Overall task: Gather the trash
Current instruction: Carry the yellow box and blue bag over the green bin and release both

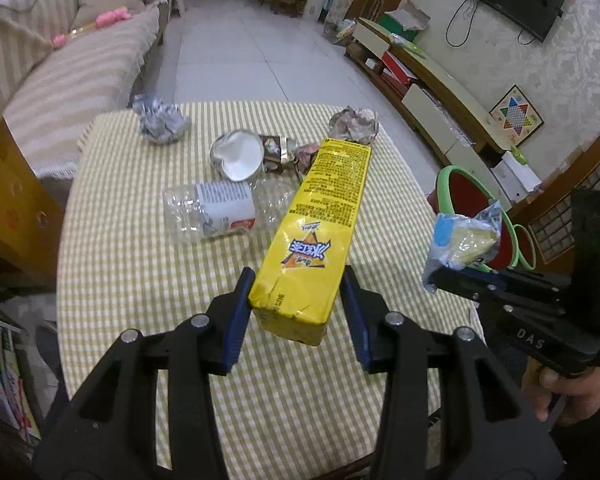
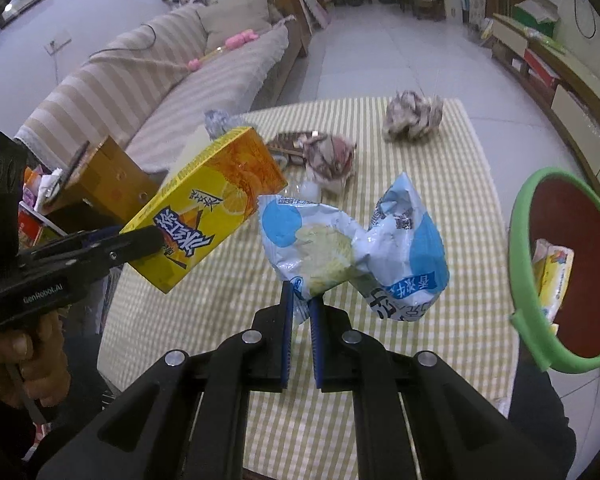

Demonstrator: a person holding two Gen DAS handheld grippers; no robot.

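Observation:
My left gripper (image 1: pixel 298 280) is shut on a long yellow drink carton (image 1: pixel 324 220) and holds it above the checked table (image 1: pixel 140 280); the carton also shows in the right wrist view (image 2: pixel 208 208). My right gripper (image 2: pixel 300 296) is shut on a crumpled blue and white snack bag (image 2: pixel 352 252), held above the table's right side; the bag shows in the left wrist view (image 1: pixel 460 240). A red bin with a green rim (image 2: pixel 518 220) stands right of the table with a yellow wrapper (image 2: pixel 552 276) inside.
On the table lie a crushed clear bottle (image 1: pixel 212 212), a crushed foil cup (image 1: pixel 238 154), a brown wrapper (image 1: pixel 276 150) and crumpled paper balls (image 1: pixel 160 120) (image 1: pixel 354 124). A striped sofa (image 1: pixel 72 80) is on the left, a TV cabinet (image 1: pixel 440 80) on the right.

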